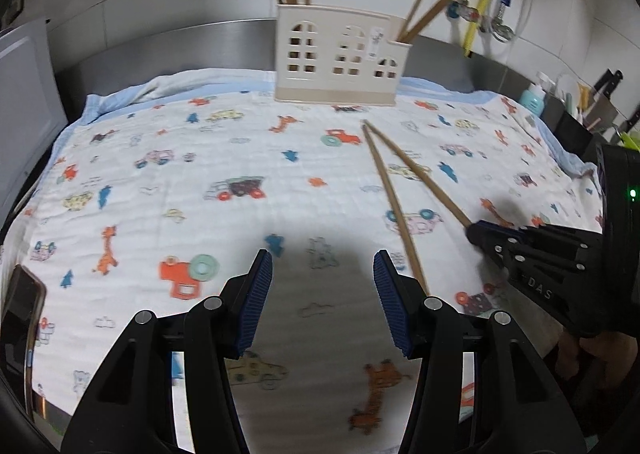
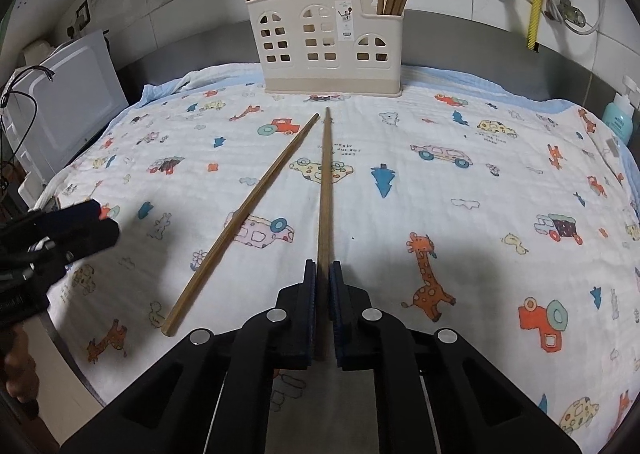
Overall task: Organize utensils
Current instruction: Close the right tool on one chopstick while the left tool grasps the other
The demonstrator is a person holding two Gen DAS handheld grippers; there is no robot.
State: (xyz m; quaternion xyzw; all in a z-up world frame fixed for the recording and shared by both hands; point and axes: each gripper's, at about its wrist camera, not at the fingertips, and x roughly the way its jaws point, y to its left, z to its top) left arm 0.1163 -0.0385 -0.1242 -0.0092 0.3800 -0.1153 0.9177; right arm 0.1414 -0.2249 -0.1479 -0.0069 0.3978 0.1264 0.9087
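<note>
Right gripper (image 2: 323, 274): jaws narrow, clamped on near end of 1 chopstick (image 2: 325, 190). Left gripper (image 1: 323, 270): jaws wide, empty. Second chopstick (image 2: 244, 214) lies loose on cloth-covered surface (image 2: 460, 190). Risk: end-grip pivots, tip misses holder (image 2: 324, 42).

Left tool (image 1: 323, 294) gapes wide; right tool (image 2: 323, 294) nearly closed.

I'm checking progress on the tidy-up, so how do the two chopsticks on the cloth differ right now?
The right chopstick sits between the closed fingers of the right hand-held gripper; the left chopstick lies free on the cloth, with nothing touching it. The right chopstick points straight at the holder; the left chopstick slants, its near end farther left. Both are plain brown wood, similar in length, far tips nearly meeting.
</note>
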